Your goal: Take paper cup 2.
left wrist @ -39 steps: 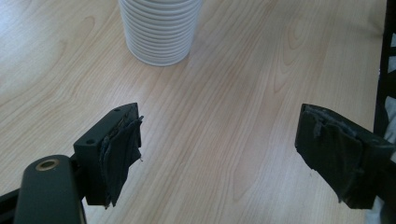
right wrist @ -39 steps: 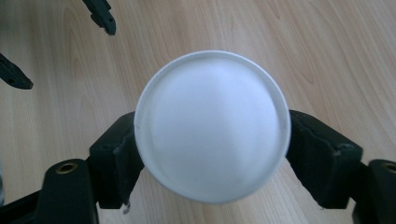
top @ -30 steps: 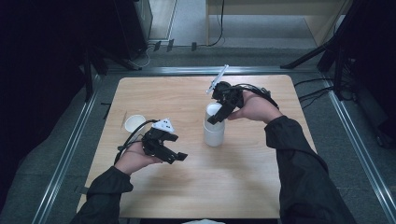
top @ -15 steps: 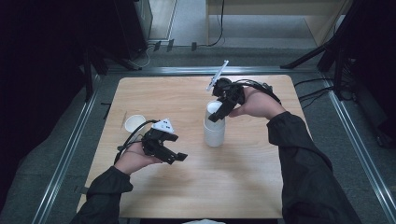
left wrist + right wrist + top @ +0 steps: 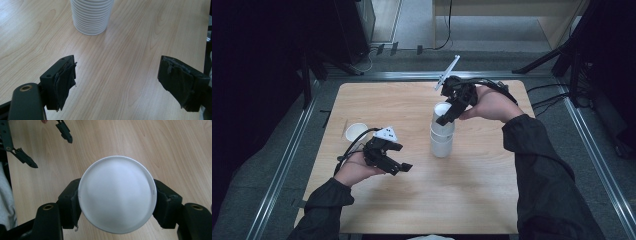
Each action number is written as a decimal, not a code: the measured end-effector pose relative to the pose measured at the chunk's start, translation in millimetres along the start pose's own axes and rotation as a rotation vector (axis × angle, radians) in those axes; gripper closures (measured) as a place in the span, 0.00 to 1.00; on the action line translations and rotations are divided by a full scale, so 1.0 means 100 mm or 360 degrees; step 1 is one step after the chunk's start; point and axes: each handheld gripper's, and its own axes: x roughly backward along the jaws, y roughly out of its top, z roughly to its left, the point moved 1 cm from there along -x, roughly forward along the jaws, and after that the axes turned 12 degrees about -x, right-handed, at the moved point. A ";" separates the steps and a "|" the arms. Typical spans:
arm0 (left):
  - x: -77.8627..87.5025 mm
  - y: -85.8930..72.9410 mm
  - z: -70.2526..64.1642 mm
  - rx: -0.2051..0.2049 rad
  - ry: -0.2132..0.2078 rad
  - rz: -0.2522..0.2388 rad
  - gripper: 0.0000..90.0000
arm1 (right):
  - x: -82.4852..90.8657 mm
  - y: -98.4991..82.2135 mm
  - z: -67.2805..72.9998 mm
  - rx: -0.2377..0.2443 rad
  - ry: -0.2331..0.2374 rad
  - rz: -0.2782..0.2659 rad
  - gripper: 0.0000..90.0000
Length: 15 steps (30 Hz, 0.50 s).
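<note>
A stack of white cups [image 5: 442, 139] is seen standing upright near the middle of the wooden bench [image 5: 472, 200]. Its top cup [image 5: 117, 197] is clamped between the jaws of the right tongs [image 5: 446, 118]. The left tongs [image 5: 398, 167] are held released above the bench, near the stack. 1 small white cup [image 5: 356, 132] is placed apart, at the left.

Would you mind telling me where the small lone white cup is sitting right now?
In the high view the small white cup stands alone near the table's left edge, just beyond the left gripper and well left of the cup stack.
</note>
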 end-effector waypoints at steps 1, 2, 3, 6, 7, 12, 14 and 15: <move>0.00 0.00 0.00 -0.0004 0.0001 0.0000 0.17 | 0.02 0.01 0.01 -0.0001 0.0002 -0.0004 0.38; 0.00 0.00 0.00 -0.0007 0.0002 -0.0001 0.17 | 0.06 0.02 0.01 -0.0001 0.0000 -0.0011 0.38; 0.00 0.00 0.00 -0.0006 0.0000 -0.0004 0.17 | 0.10 0.03 0.02 -0.0005 -0.0003 -0.0011 0.38; 0.01 0.00 0.01 -0.0008 -0.0003 -0.0004 0.17 | 0.21 0.05 0.05 0.0009 -0.0017 -0.0035 0.38; 0.01 0.00 0.01 -0.0004 -0.0009 -0.0005 0.17 | 0.24 0.06 0.07 0.0013 -0.0023 -0.0034 0.38; 0.03 -0.01 0.02 0.0005 0.0001 -0.0018 0.17 | 0.47 0.09 0.13 0.0018 -0.0020 -0.0072 0.38; 0.04 -0.01 0.03 0.0004 0.0011 -0.0027 0.17 | 0.58 0.08 0.18 0.0026 0.0003 -0.0094 0.38; 0.04 -0.01 0.03 0.0005 0.0009 -0.0031 0.17 | 0.63 0.07 0.20 0.0029 0.0007 -0.0100 0.38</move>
